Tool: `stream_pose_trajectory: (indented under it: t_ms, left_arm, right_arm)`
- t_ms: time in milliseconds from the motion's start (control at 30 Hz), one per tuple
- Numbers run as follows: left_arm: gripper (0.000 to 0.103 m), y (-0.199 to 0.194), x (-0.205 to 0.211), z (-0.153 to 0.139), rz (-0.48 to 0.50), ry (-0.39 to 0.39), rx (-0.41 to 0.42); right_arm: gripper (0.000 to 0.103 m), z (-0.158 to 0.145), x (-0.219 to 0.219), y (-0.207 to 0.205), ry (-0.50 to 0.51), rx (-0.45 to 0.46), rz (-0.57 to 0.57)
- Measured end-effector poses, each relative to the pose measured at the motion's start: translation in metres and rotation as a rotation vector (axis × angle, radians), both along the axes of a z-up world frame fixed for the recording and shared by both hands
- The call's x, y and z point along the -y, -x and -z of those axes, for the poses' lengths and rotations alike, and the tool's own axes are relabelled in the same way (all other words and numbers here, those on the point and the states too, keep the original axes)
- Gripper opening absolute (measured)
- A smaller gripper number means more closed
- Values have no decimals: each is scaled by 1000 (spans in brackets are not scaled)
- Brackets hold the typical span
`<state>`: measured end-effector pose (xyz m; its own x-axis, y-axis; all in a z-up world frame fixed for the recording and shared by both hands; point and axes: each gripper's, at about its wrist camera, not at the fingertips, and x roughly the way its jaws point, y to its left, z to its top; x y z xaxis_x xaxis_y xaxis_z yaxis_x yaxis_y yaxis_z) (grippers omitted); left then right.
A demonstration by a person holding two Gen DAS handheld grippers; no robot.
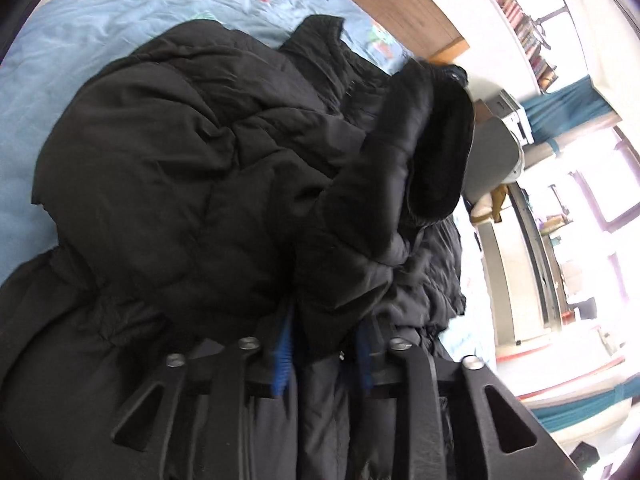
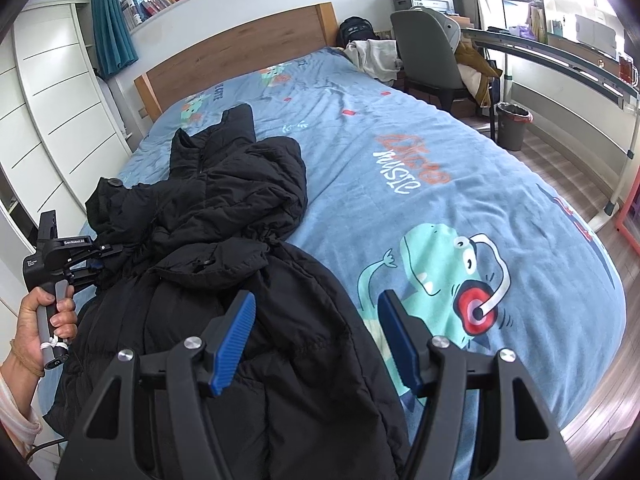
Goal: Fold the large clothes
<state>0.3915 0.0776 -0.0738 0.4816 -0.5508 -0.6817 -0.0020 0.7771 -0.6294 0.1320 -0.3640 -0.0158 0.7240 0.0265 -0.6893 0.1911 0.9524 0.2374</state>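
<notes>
A large black puffer coat (image 2: 224, 240) lies bunched on the blue bedspread (image 2: 400, 152), its collar toward the headboard. In the right wrist view my left gripper (image 2: 100, 258) is at the coat's left edge, its jaws buried in the fabric. In the left wrist view the left gripper (image 1: 324, 344) is shut on a sleeve (image 1: 380, 200) of the coat (image 1: 160, 168), and the cuff stands up in front of the camera. My right gripper (image 2: 316, 340) is open and empty, hovering over the coat's lower right hem.
A wooden headboard (image 2: 240, 48) and white wardrobe doors (image 2: 52, 92) are at the far left. A grey chair (image 2: 428, 52) with clothes, a bin (image 2: 514, 124) and a desk rail stand right of the bed. The bedspread's right half shows a dinosaur print (image 2: 440, 272).
</notes>
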Motion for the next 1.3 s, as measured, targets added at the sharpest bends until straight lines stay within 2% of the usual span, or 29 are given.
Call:
stream_pose_trajectory:
  t_ms: [67,167,267,400,500,667,800,867,967,1067,1167,1200,1233,1300]
  left_arm:
    - [41,4,0,-1,27,-3,5]
    - [43,12,-2,-5,77,14,9]
    - [47,22,-10,-13,103,-14,37]
    - [48,29,-32,-24,69,-94,77]
    - [48,22,-60,-32,34,-172,100]
    - [48,-12,-94,-40,-11,-239,128]
    - [53,-64,-104,-40,-20,-272,167]
    - [53,-82,-104,-36,-6,-288,183]
    - [53,-104,-100,-14,28,-298,181]
    - [54,-105,-94,17,73,-358,179]
    - [57,-91,-89,34,104,-390,225]
    - [59,-89,-87,38,124,-389,221]
    - [65,-87,-86,42,134,-400,202]
    - [69,-86,-85,45,134,-415,186]
  right_arm:
    - [62,0,-4,-2,1,-2,-8]
    - [62,-2,-14,-8,12,-6,-35]
    - [62,-4,-29,-20,27,-8,-72]
    - [62,-10,-61,-46,45,-4,-153]
    - [62,-15,-102,-78,70,8,-256]
    - [62,-22,-168,-141,86,45,-396]
    - [62,-23,-228,-206,99,84,-518]
    - [62,-16,-253,-234,103,95,-570]
    - [62,6,-286,-274,113,79,-631]
    - [62,40,-298,-295,163,-6,-664]
    - [62,67,-284,-289,187,-58,-680]
    - [62,72,-276,-285,187,-68,-683]
    - [62,76,-265,-280,171,-82,-686]
    - [62,77,-247,-270,144,-95,-698]
